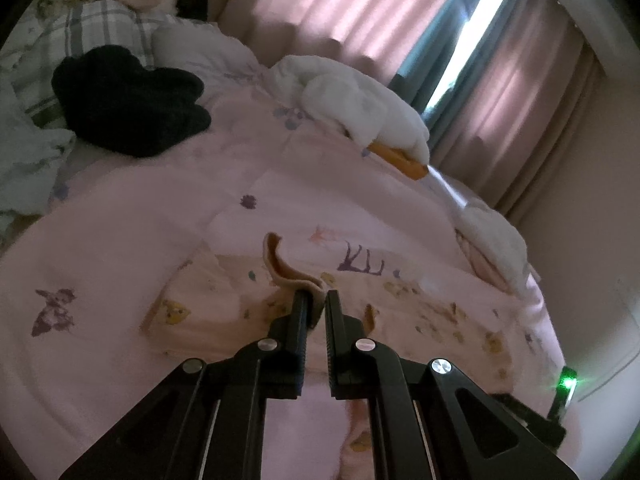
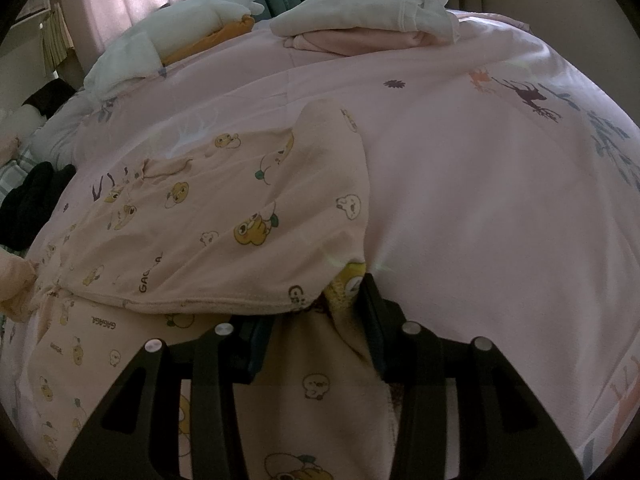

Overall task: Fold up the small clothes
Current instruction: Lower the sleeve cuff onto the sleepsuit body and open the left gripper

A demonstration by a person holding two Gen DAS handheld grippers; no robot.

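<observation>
- The small garment (image 2: 224, 216), pale peach with cartoon animal prints and "GAGAGA" lettering, lies spread on the pink duvet (image 2: 460, 184) of the bed, with one part doubled over another so a hemmed edge runs across the lower middle of the right wrist view.
- The left tool (image 1: 316, 304) has its jaws nearly together, a narrow gap showing, and a ribbed cuff (image 1: 294, 272) of the garment sits pinched at the left finger's tip (the cuff curls upward from there).
- The right tool (image 2: 316, 300) has its jaws spread wide, with garment cloth bunched between them; the fingertips are covered by the fabric, so I cannot tell whether they actually clamp it.
- In the left wrist view the garment (image 1: 420, 300) stretches rightward across the duvet from the tool.
- A white goose plush (image 1: 372, 112) with an orange beak lies farther up the bed, near the curtains (image 1: 352, 8).
- A black garment (image 1: 128, 100) lies heaped at the upper left, beside a plaid pillow (image 1: 100, 20).
- A folded stack of white and pink clothes (image 2: 368, 20) rests at the far edge of the bed, well apart from the tools.
</observation>
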